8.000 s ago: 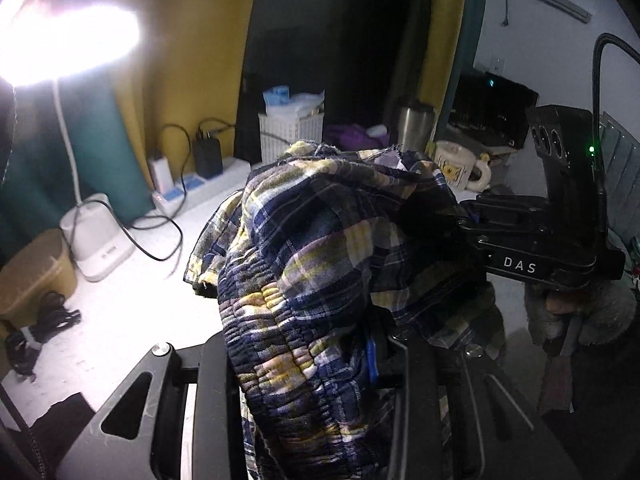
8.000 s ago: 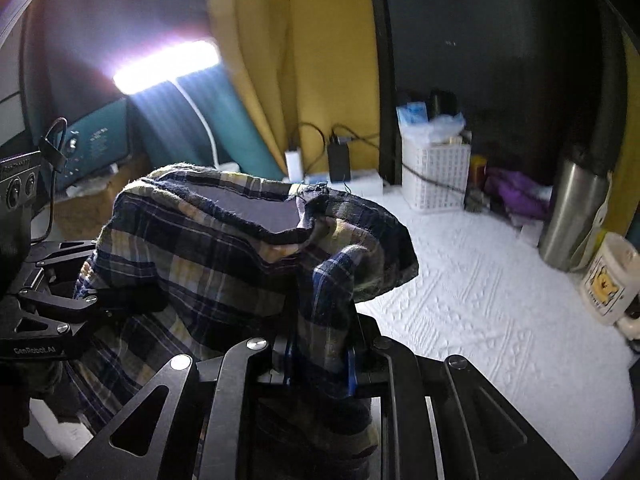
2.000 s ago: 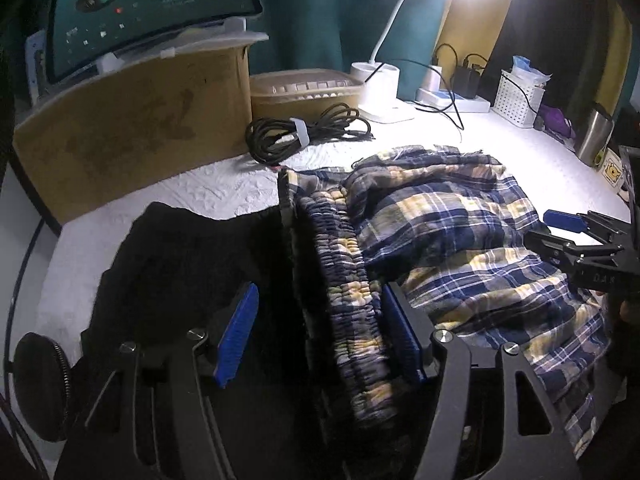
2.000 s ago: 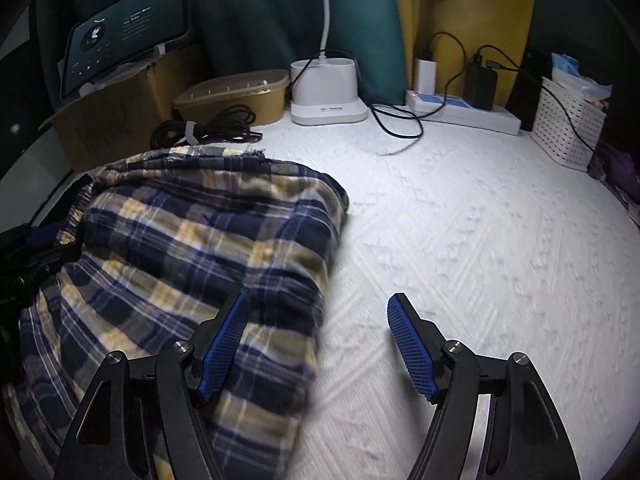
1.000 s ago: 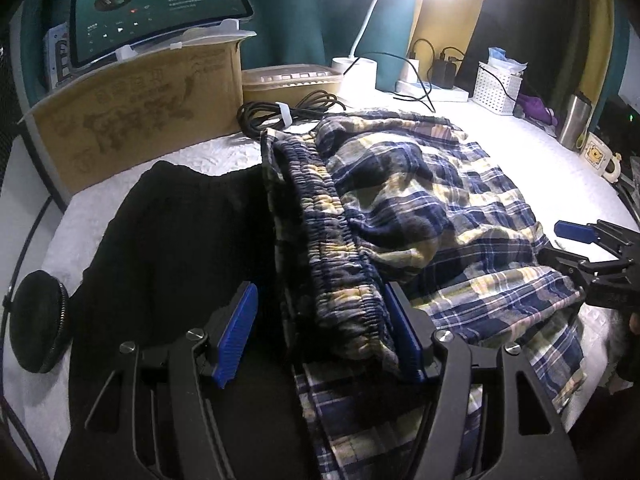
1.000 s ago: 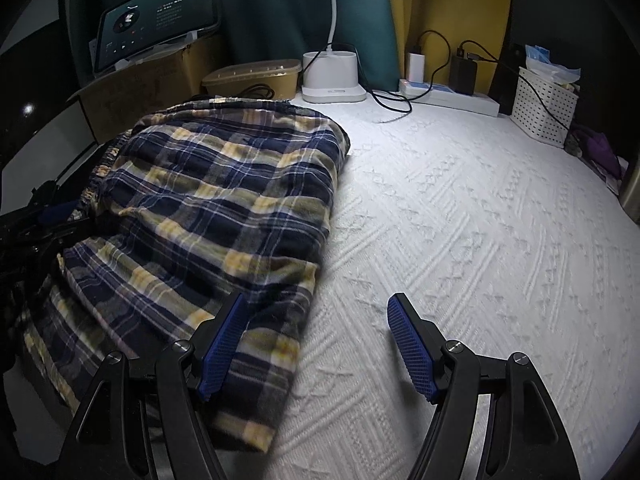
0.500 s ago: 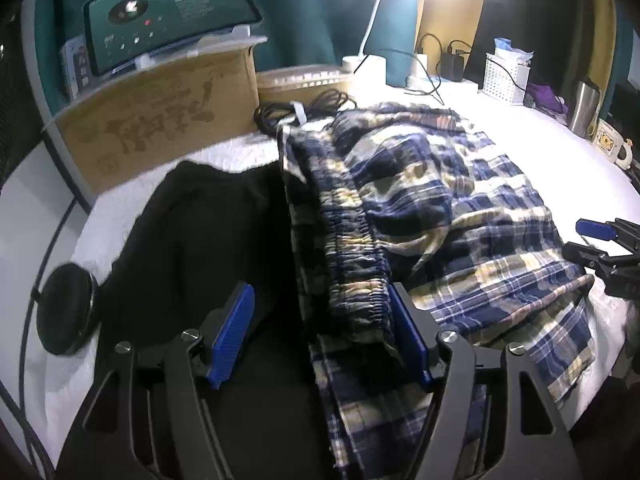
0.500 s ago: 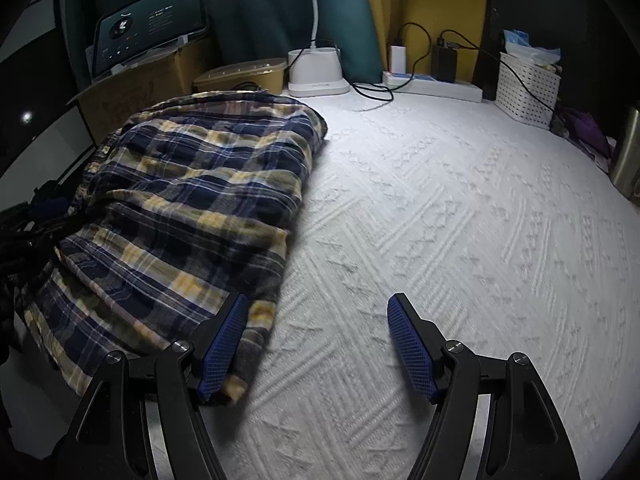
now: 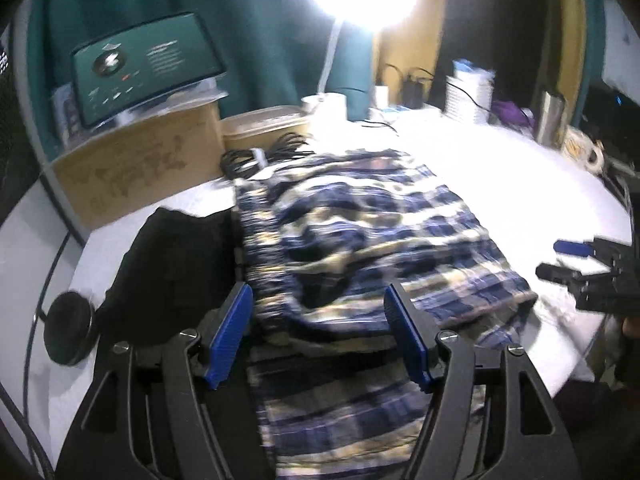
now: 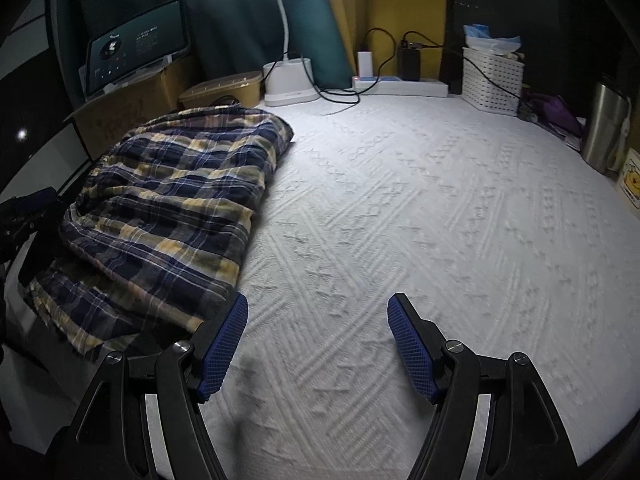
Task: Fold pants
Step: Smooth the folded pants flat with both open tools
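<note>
The blue-and-yellow plaid pants lie folded in a loose stack on the left of the white textured table cover, and their near end hangs over the front edge. My left gripper hovers open above that near end, its blue pads clear of the cloth. My right gripper stands open over bare cover, just right of the pants. Each gripper shows in the other's view: the right gripper to the right of the pants, the left gripper at the left edge.
A black garment lies left of the pants, with a round black disc beside it. Along the back stand a cardboard box bearing a screen, a tan container, a lamp base, a power strip, a white basket and a steel tumbler.
Earlier both grippers held the pants up, shut on them; now the pants lie on the table. In the last second the left gripper drew back and rose, and the right slid right off the cloth.
</note>
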Action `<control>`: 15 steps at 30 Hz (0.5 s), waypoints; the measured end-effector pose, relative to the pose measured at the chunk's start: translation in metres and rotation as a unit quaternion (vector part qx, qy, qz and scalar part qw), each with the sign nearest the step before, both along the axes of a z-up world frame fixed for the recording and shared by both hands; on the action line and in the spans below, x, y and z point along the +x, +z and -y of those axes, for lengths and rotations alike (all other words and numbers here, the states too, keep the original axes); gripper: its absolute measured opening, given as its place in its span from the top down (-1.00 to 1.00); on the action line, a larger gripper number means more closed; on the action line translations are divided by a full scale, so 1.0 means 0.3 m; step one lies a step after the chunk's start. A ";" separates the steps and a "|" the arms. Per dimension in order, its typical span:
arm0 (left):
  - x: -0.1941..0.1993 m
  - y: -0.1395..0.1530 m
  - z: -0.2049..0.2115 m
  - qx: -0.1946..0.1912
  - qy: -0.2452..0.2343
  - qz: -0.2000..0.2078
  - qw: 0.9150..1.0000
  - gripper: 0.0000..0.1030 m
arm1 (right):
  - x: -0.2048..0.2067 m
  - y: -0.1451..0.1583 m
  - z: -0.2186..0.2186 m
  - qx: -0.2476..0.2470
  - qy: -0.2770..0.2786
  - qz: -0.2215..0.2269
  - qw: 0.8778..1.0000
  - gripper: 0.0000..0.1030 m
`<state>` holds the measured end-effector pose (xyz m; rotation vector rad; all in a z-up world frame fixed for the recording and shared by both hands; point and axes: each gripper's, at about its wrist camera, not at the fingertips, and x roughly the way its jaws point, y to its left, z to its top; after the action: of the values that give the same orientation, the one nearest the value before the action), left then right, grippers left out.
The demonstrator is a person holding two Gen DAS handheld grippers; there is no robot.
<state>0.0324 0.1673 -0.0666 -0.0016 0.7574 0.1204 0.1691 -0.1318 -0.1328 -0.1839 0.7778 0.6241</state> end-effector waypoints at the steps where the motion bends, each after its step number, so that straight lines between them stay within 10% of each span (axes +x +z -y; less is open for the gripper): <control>1: 0.003 -0.002 0.012 0.003 -0.005 -0.003 1.000 -0.33 | -0.002 0.005 0.012 0.002 -0.003 0.002 1.000 -0.44; 15: 0.035 0.042 0.230 0.001 -0.058 0.021 0.998 -0.33 | -0.040 0.076 0.212 0.035 -0.053 0.029 0.998 -0.44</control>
<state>0.0428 0.0984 -0.0538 0.0420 0.7130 0.0101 0.1572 -0.1953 -0.1101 -0.0961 0.7050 0.5422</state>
